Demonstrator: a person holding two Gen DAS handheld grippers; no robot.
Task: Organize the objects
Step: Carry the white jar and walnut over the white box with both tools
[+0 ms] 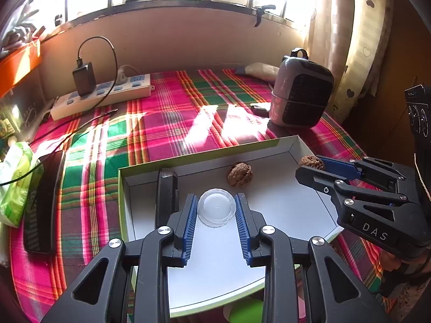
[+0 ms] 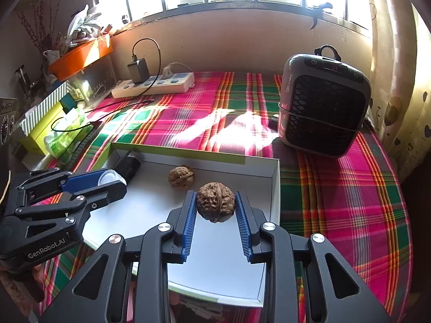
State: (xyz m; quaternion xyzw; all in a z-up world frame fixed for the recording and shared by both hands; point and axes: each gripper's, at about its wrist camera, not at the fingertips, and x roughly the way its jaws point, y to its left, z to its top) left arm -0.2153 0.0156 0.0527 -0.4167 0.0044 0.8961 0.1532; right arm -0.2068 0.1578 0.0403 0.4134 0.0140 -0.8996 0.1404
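Through the left wrist camera I see my left hand-held gripper (image 1: 216, 210) clamped on a small clear plastic lid (image 1: 215, 206), carried over the near part of the shallow white box (image 1: 207, 154). The lid is smooth and round, gripped only at its edges, so I judge it could squirt out of the ribbed pads if I tilt or jolt, landing in the box or rolling onto the table. Beyond the fingertips a loose walnut (image 1: 240, 178) lies on the box floor, and a black object (image 1: 166, 188) leans against the box's left wall. To my right, the right hand-held gripper (image 1: 309, 165) holds a second walnut (image 1: 308, 161) near the box's right wall; the two tools are close enough that a careless swing could knock them together. Through the right wrist camera that gripper (image 2: 215, 206) is closed on the held walnut (image 2: 215, 201), over the box's right side. Its bumpy shell gives patchy contact, so it may twist free. The loose walnut sits just ahead and left of it.
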